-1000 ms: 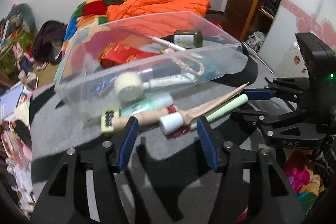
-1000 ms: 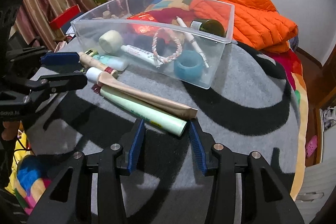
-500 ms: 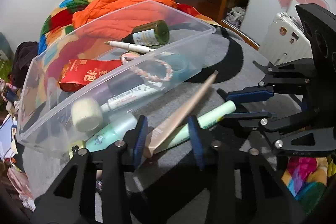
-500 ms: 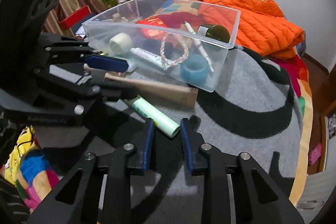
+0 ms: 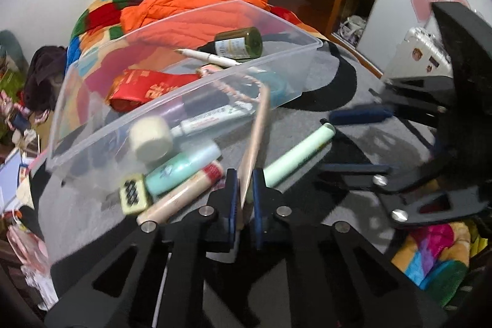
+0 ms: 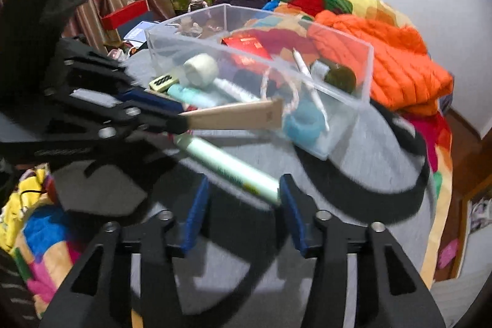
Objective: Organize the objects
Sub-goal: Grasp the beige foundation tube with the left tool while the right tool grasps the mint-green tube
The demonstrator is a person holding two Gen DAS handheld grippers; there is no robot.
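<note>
Gold Chinese characters printed on red packet (image 5: 144,88) inside clear bin (image 5: 196,83); individual characters not legible. Pale label with small print on dark green bottle (image 5: 238,43); unreadable. Printed line along white tube (image 5: 215,119); too blurred to read. No brand or number readable.

The clear plastic bin (image 6: 344,100) is sitting on the grey cloth (image 6: 363,174). In front of the bin, the left gripper (image 6: 181,119) is clamping a tan tube (image 6: 236,114), lifted with its flat end overlapping the bin's near wall. Nearer than the bin, a pale green tube (image 6: 227,165) is lying on the cloth, its end reaching between the spread fingers (image 6: 193,211) of the right gripper (image 6: 243,211).
</note>
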